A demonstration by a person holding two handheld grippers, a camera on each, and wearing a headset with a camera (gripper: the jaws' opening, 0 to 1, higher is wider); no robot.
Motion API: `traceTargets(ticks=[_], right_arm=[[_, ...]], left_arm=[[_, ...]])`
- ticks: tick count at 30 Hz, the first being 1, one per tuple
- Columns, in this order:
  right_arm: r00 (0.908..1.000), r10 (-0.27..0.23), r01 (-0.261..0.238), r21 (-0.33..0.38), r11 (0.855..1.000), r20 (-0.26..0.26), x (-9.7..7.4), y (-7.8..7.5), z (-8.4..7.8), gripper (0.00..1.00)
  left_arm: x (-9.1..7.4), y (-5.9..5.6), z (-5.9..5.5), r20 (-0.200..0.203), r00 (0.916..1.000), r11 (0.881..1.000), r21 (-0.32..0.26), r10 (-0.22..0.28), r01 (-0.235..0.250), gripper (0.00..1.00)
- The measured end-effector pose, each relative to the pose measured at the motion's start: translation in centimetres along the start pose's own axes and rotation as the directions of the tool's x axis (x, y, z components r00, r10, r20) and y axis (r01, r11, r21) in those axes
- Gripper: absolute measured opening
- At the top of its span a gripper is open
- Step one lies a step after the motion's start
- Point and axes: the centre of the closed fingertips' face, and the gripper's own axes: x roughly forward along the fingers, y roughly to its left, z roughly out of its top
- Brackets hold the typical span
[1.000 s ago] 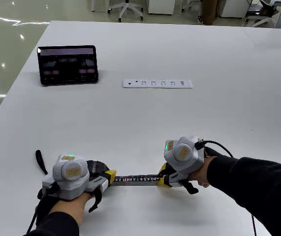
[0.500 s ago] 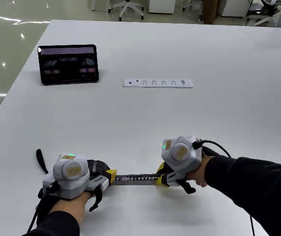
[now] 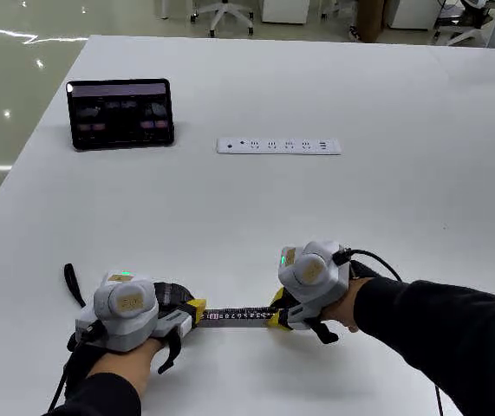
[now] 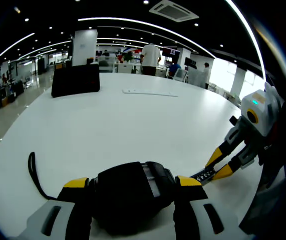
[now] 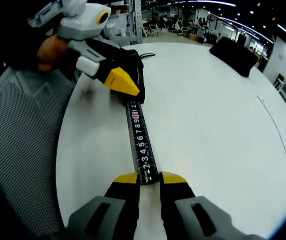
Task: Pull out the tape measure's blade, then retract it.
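Jaws of the left gripper [image 4: 132, 183] clamp the tape measure's black case [image 4: 125, 202] on the white table [image 3: 316, 217]; the right gripper [image 5: 150, 179], near it, pinches the tip of the short exposed blade [image 5: 138, 135] between them.

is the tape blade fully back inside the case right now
No, the blade runs out from the case to the right gripper, which is shut on its tip, numbers showing.

Your left gripper [image 3: 186, 312] clamped the tape measure [image 3: 169, 295] near-left; your right gripper [image 3: 273, 312] pinched its blade [image 3: 237, 315], short span out. Tablet [image 3: 120, 113] and power strip [image 3: 278, 146] sat far on table [image 3: 360, 199].
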Motion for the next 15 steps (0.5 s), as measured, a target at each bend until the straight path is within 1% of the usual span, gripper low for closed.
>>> traceTargets(ticks=[5,11,13,14,15], right_arm=[[0.9999,0.006,-0.006,-0.023,1.0,0.014,0.15,0.04,0.19,0.1],[0.9998,0.01,-0.009,-0.02,1.0,0.015,0.25,0.11,0.48,0.1],[0.9997,0.017,-0.017,-0.008,1.0,0.015,0.3,0.04,0.59,0.1],[0.9997,0.014,-0.014,0.022,1.0,0.018,0.32,-0.1,0.69,0.1],[0.9998,0.012,-0.013,0.015,1.0,0.018,0.31,-0.15,0.69,0.1]], left_arm=[[-0.01,0.0,0.02,0.0,1.0,1.0,-0.003,0.0,0.0,0.63],[-0.03,0.04,0.04,-0.001,1.0,1.0,-0.01,0.0,0.0,0.63],[-0.06,0.05,0.04,-0.001,1.0,1.0,-0.015,0.002,-0.002,0.63],[-0.1,0.1,0.06,0.003,1.0,1.0,-0.029,0.005,-0.005,0.62],[-0.09,0.11,0.07,0.004,1.0,1.0,-0.029,0.005,-0.004,0.62]])
